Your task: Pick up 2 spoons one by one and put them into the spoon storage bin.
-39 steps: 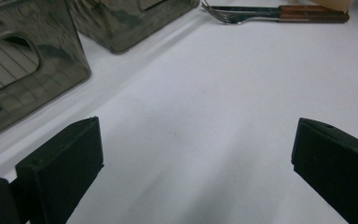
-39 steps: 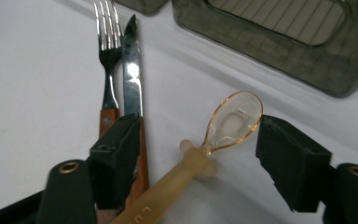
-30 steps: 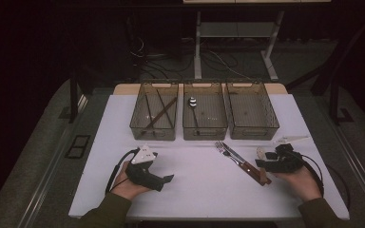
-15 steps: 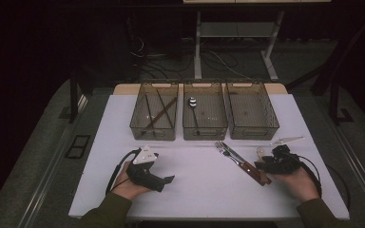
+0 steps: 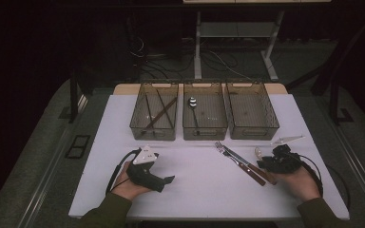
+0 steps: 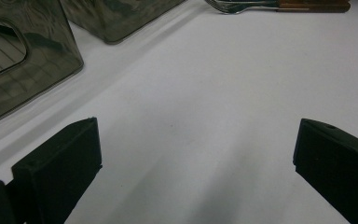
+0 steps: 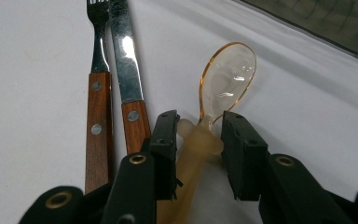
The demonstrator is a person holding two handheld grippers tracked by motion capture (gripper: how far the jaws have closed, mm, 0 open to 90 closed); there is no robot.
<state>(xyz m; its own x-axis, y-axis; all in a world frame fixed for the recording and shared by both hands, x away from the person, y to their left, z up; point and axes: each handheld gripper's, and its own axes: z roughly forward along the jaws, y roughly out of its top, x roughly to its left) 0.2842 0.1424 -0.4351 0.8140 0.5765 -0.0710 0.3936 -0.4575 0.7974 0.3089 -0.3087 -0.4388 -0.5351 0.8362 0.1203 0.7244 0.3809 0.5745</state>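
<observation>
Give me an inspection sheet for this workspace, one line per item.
Surface: white table, well lit.
Job's things: amber plastic spoon between the right gripper's fingers, which have just been closing; contact not certain. Wooden-handled fork and knife lie beside it.
Clutter: three trays; sticks in the left one, metal spoon in the middle one; clear utensil near the right tray.
Grippers: left gripper open, over bare table.
Cables: one trails from each gripper.
Surroundings: dark; table legs and floor wires behind.
</observation>
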